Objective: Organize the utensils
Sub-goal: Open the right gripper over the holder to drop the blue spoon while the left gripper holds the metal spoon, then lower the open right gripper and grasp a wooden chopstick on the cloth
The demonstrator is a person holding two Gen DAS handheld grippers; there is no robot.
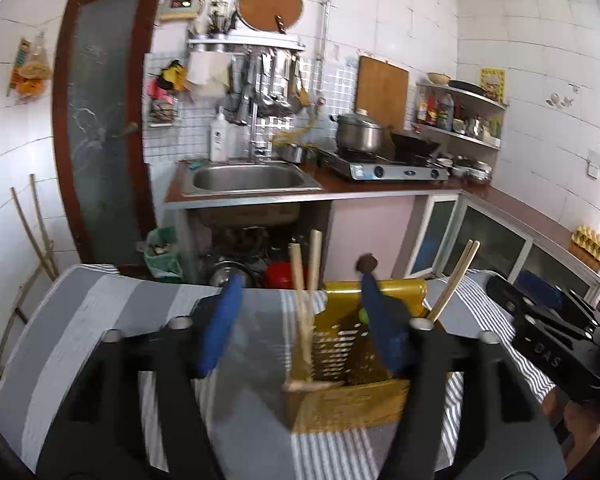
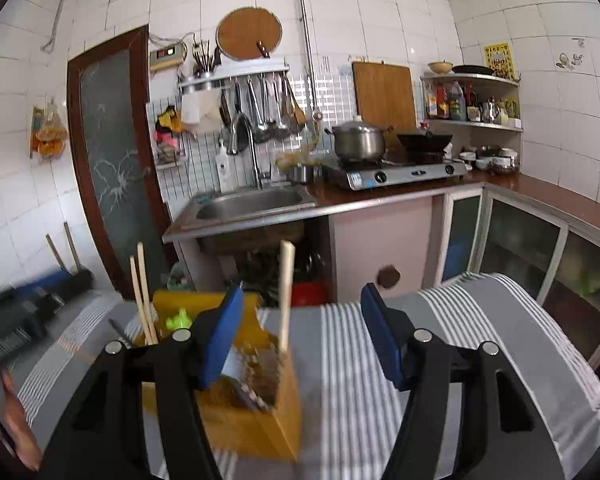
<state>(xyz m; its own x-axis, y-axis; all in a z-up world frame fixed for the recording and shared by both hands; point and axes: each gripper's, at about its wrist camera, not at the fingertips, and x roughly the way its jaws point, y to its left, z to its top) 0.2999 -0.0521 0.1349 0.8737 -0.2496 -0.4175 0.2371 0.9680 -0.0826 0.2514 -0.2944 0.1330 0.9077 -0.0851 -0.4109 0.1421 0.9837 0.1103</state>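
A yellow perforated holder (image 1: pixel 340 364) stands on a grey-and-white striped cloth (image 1: pixel 100 320) at the middle of the left view, and at 8 o'clock in the right view. Chopsticks (image 1: pixel 304 292) stand upright in it: a pair near its front corner and another pair (image 1: pixel 454 280) leaning toward 1 o'clock at its far side. A small green item (image 2: pixel 179 318) sits inside, too blurred to name.

The left gripper (image 1: pixel 300 320) hangs over the holder, its blue fingers (image 1: pixel 220 324) apart and empty. The right gripper (image 2: pixel 300 332) is beside the holder, fingers (image 2: pixel 384 336) also spread, holding nothing.

White letters "DAS" show on the black gripper body (image 1: pixel 548 356) at 3 o'clock in the left view.

Beyond the cloth are a steel sink (image 1: pixel 248 179), a gas stove (image 1: pixel 396 166) with a pot (image 1: pixel 358 130) and wok (image 1: pixel 414 146), white tiled walls and a brown-framed door (image 1: pixel 100 120).
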